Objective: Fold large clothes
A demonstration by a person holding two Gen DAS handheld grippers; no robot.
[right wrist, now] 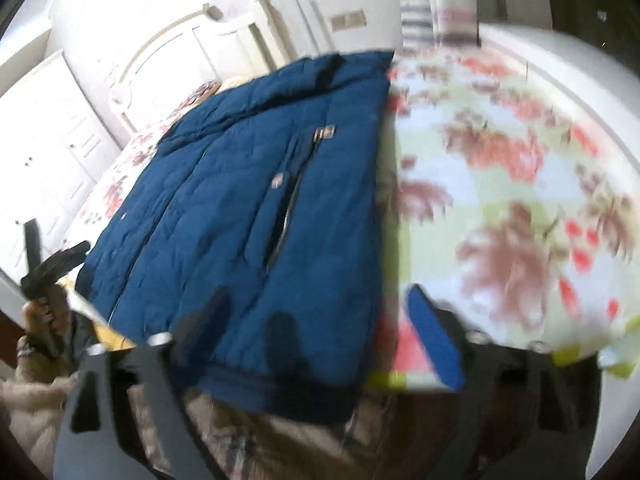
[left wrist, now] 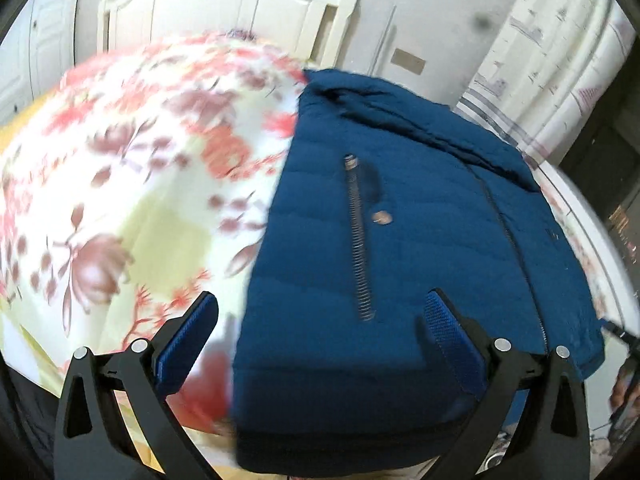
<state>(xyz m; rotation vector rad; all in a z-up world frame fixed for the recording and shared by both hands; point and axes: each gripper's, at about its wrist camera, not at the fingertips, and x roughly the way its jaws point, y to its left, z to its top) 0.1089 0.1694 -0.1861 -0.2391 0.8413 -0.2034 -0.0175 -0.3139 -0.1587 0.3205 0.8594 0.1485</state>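
A dark blue quilted jacket [left wrist: 400,240] lies flat on a floral bedspread [left wrist: 120,180], front up, with a metal pocket zipper [left wrist: 360,240] and a centre zipper showing. My left gripper [left wrist: 320,312] is open and empty, hovering over the jacket's near left hem edge. In the right wrist view the same jacket [right wrist: 240,200] fills the left half. My right gripper [right wrist: 320,308] is open and empty above the jacket's near right hem edge, its right blue pad [right wrist: 436,344] over the bedspread [right wrist: 500,200]. The view is blurred by motion.
A white headboard [left wrist: 224,4] and white wardrobe doors [right wrist: 44,128] stand behind the bed. A pale curtain [left wrist: 552,60] hangs at the right. The other gripper and hand [right wrist: 44,280] show at the left edge of the right wrist view.
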